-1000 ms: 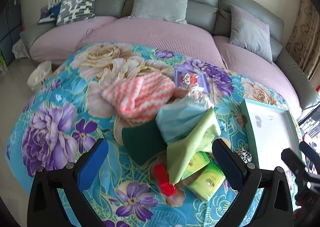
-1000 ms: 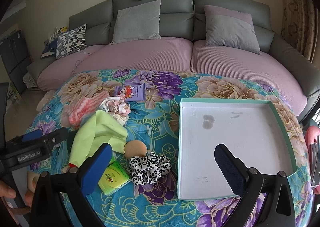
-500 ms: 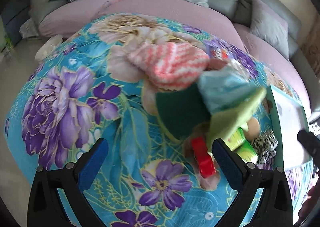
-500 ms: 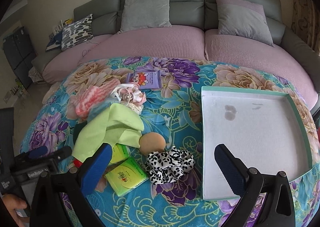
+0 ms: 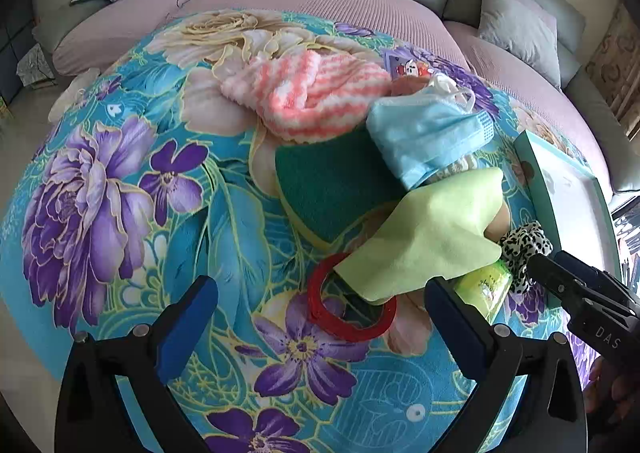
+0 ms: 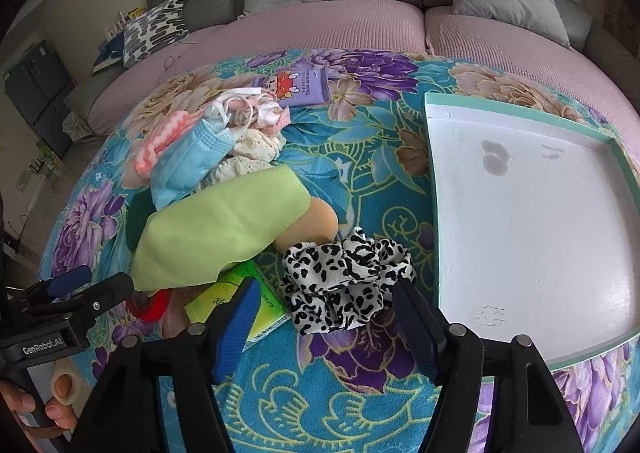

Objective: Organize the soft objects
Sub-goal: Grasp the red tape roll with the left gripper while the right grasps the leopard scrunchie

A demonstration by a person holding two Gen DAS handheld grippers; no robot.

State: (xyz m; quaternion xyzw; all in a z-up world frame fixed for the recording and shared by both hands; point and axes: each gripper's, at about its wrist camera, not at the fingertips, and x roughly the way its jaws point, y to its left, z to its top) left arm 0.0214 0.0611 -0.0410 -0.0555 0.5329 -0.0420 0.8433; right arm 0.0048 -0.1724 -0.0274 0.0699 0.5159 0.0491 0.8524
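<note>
The right gripper (image 6: pixel 324 313) has its jaws closing around the leopard-print scrunchie (image 6: pixel 346 283) at lower centre; the pads seem not to press it yet. The white tray (image 6: pixel 592 355) fills the right of the frame. The left gripper (image 5: pixel 320 317) gapes wide, empty, over a red ring (image 5: pixel 352 297) and green cloth (image 5: pixel 432 237)

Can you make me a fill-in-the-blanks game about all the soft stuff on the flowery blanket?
1. The scrunchie between the right gripper's closing fingers has black and ____ spots.
2. The white tray with the teal rim has ____ soft things in it so far.
3. The red ring is partly covered by the light ____ cloth.
4. The blue face mask lies next to the pink and white ____ towel.

Missing words: white; no; green; striped
</note>
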